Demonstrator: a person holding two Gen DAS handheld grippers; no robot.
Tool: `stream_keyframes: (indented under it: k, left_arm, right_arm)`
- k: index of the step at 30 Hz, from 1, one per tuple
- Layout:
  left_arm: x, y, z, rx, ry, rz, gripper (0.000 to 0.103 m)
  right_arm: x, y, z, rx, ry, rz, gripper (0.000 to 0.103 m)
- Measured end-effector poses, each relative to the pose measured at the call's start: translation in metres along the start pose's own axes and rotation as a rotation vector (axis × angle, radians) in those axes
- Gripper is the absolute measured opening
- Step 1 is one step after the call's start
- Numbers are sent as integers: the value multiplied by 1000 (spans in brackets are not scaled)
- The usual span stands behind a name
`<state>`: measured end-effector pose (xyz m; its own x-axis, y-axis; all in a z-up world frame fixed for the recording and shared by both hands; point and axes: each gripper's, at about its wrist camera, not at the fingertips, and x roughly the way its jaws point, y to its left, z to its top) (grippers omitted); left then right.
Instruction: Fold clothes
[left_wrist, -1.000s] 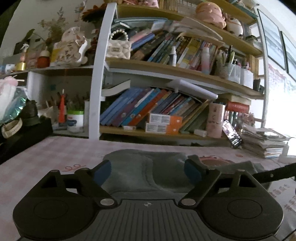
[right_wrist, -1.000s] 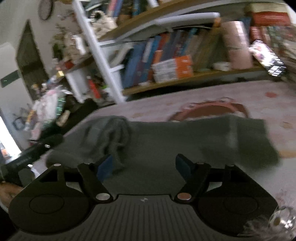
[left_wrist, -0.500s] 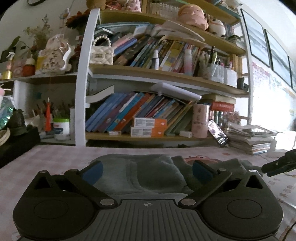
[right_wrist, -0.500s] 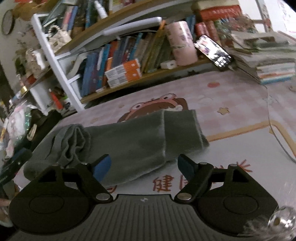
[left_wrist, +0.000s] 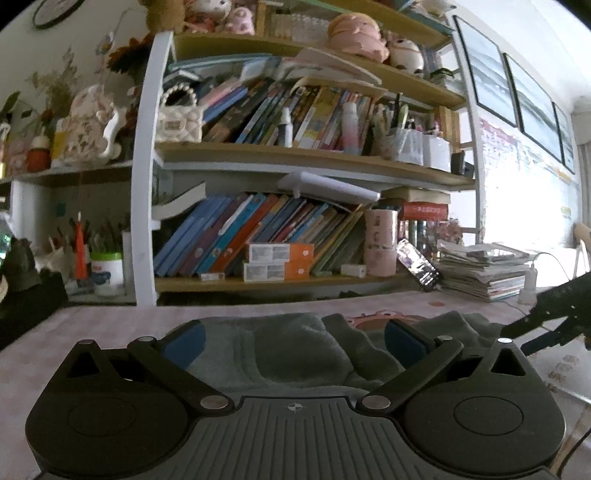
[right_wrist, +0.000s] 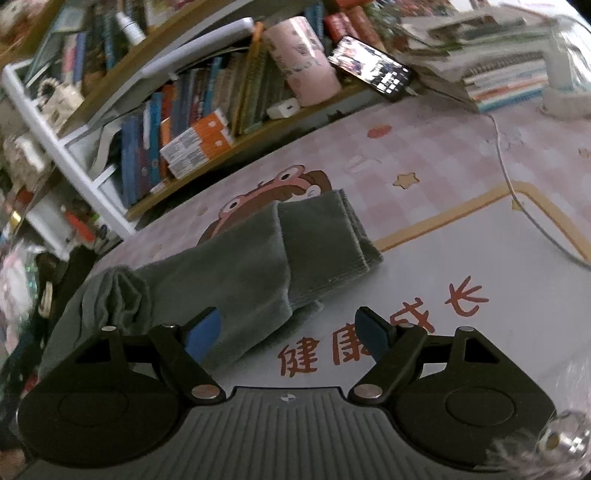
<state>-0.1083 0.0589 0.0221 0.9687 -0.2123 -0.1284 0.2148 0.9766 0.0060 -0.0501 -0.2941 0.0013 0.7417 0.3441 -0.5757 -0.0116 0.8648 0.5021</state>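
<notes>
The grey-green fleece garment (right_wrist: 236, 254) lies on the pink checked cartoon-printed table mat (right_wrist: 461, 192), folded into a long band with its ribbed cuff end (right_wrist: 328, 232) at the far right and a bunched, rumpled end (right_wrist: 118, 291) at the near left. Both grippers hang free of it. The left gripper (left_wrist: 291, 338) has its blue-padded fingers (left_wrist: 184, 341) spread wide, empty, above the rumpled end. The right gripper (right_wrist: 288, 328) is likewise wide apart and empty, its left finger over the cloth's near edge and its right finger over bare mat.

By my judgement, one fold is laid down and the grippers are between grasps. The next move probably calls for smoothing or pinching the bunched left end and bringing it over towards the cuff, taking all the layers at once so the band does not spread.

Behind the mat, the wooden bookshelf (left_wrist: 295, 155) holds leaning rows of books (left_wrist: 236, 236), two orange-and-white boxes (left_wrist: 280, 262), and a pink patterned cylinder (left_wrist: 380, 242). A pen cup (left_wrist: 397, 142) on the shelf above holds pens.
</notes>
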Motion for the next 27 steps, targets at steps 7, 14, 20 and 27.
stream_keyframes:
  k: [7, 14, 20, 27]
  left_arm:
    - [0, 0, 1, 1, -3, -3, 103]
    - [-1, -3, 0, 18, -7, 4, 103]
    - [-1, -2, 0, 14, -5, -13, 103]
    - [-4, 3, -1, -10, -24, -18, 103]
  right_arm:
    - [7, 1, 5, 22, 4, -34, 76]
    - [18, 7, 10, 18, 6, -54, 72]
    - [31, 22, 10, -78, 0, -123, 59]
    - [34, 33, 14, -159, -54, -142, 23]
